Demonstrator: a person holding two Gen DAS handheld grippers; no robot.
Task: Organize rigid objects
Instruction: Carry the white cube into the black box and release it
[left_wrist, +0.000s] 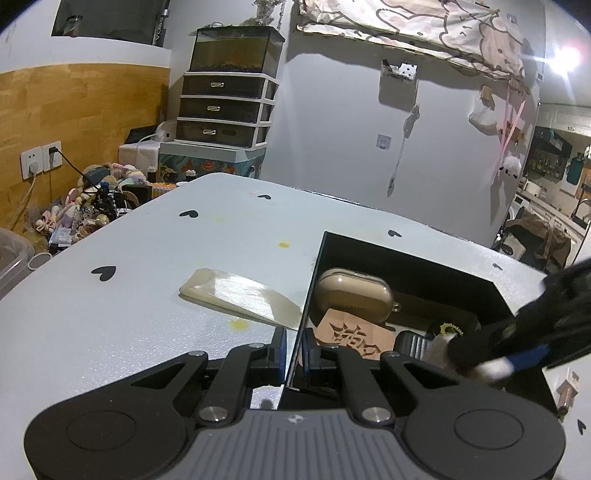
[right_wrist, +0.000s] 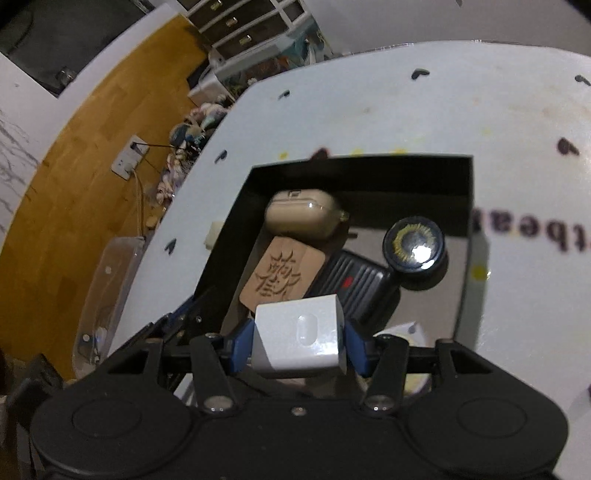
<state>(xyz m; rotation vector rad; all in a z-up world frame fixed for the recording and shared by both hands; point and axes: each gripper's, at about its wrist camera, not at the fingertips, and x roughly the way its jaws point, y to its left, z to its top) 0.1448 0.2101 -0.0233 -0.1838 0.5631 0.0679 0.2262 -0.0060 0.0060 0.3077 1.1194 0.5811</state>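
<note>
Right wrist view: right gripper (right_wrist: 299, 345) clenches a white plastic cube-shaped block (right_wrist: 300, 338) over the black open box (right_wrist: 406, 162); left gripper (left_wrist: 294, 350) pinches the box's wall

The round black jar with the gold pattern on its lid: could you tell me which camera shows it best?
The right wrist view: the jar appears whole from above inside the black box. The left wrist view shows only a sliver of its gold-patterned lid.
</note>
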